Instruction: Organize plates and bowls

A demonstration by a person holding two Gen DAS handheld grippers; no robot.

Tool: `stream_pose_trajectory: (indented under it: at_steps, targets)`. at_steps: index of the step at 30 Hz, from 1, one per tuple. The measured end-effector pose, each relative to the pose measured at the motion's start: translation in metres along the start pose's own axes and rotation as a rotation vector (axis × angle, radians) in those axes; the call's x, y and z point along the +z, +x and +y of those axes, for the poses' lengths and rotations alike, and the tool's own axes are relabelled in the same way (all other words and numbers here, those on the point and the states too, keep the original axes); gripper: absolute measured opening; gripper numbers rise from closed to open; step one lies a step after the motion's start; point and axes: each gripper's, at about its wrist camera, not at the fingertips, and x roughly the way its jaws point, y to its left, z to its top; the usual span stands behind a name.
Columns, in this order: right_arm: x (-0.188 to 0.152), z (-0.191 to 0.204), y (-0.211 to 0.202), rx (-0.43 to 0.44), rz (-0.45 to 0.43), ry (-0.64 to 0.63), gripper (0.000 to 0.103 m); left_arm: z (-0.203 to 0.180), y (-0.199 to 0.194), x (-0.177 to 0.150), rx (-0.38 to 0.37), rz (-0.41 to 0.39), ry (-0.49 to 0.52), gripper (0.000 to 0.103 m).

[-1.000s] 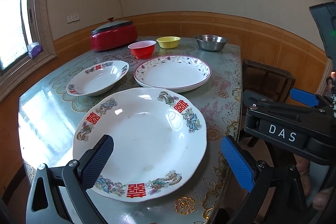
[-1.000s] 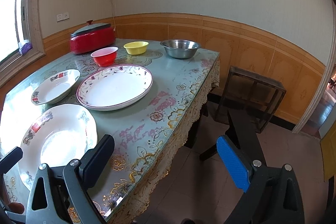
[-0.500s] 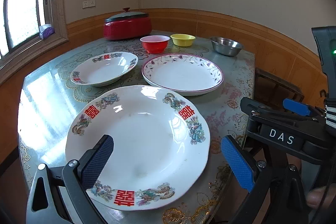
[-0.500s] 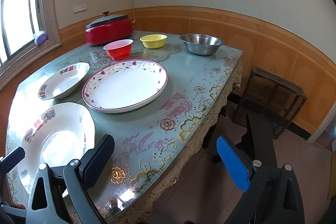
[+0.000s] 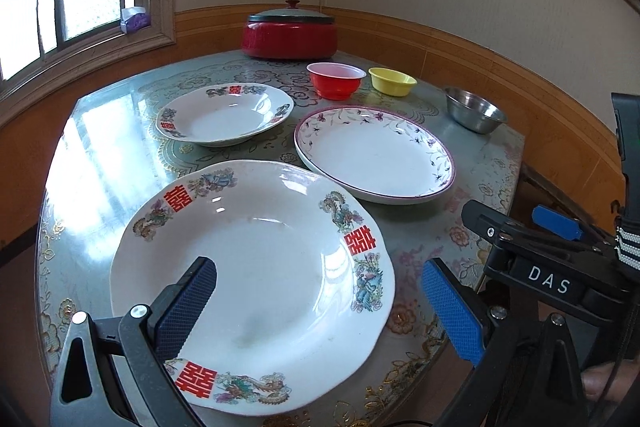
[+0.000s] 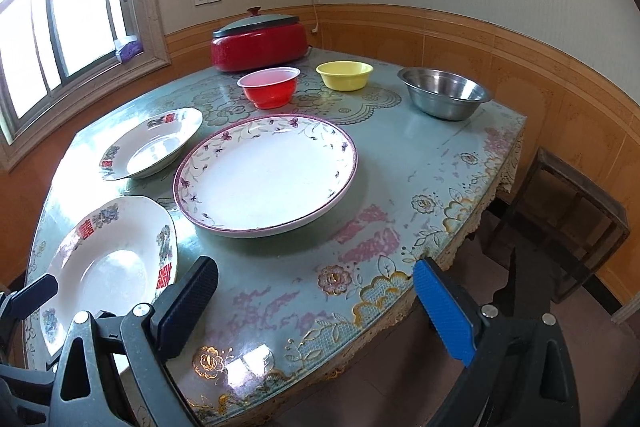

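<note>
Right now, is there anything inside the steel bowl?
The steel bowl looks empty: the right wrist view shows bare metal on its inner wall and floor. Its near wall hides a small part of the floor.

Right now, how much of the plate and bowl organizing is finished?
Nothing looks done: the three plates, large plate, floral plate and small plate, lie apart, unstacked. The red bowl, yellow bowl and steel bowl stand separately. Both tools, left and right, are open and hold nothing. All stacking remains.

red lidded cooker point(image 5: 289, 35) at the table's point(image 6: 432, 163) far edge, wooden stool point(image 6: 576, 223) beside it
</note>
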Motion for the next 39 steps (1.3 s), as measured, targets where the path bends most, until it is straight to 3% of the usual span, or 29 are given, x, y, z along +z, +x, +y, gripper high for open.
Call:
stream_pose_trajectory:
  at_steps: [5,7,10,12,17,20,22,25,30,35,39]
  targets:
    - [0.005,-0.014,0.010,0.160,0.044,-0.012,0.100,-0.007,0.003,0.003,0.029,0.007,-0.050,0.103]
    - [0.007,-0.023,0.017,0.249,0.083,0.014,0.100,-0.007,0.001,0.006,0.004,-0.001,-0.084,0.103]
    - [0.011,-0.039,0.024,0.300,0.107,0.030,0.100,-0.002,0.005,0.012,-0.066,0.029,-0.174,0.103]
    - [0.017,-0.051,0.028,0.321,0.115,0.027,0.100,0.000,0.008,0.017,-0.070,0.040,-0.218,0.103]
    - [0.029,-0.073,0.036,0.330,0.114,-0.002,0.088,0.007,0.004,0.024,-0.052,0.013,-0.292,0.103]
    - [0.034,-0.079,0.041,0.335,0.114,-0.037,0.072,0.006,0.002,0.026,-0.019,-0.005,-0.277,0.103]
    - [0.036,-0.082,0.049,0.352,0.136,-0.029,0.055,0.005,0.003,0.027,0.003,0.000,-0.261,0.103]
    - [0.044,-0.084,0.065,0.345,0.162,-0.034,0.041,0.004,0.008,0.034,0.028,0.019,-0.227,0.103]
    - [0.064,-0.085,0.089,0.342,0.184,-0.014,0.038,0.002,0.027,0.060,0.060,0.069,-0.172,0.103]
    - [0.087,-0.077,0.112,0.287,0.189,-0.043,0.038,0.008,0.069,0.089,-0.023,0.139,-0.155,0.102]
    - [0.100,-0.069,0.136,0.230,0.214,-0.064,0.038,0.010,0.104,0.107,-0.029,0.179,-0.127,0.098]
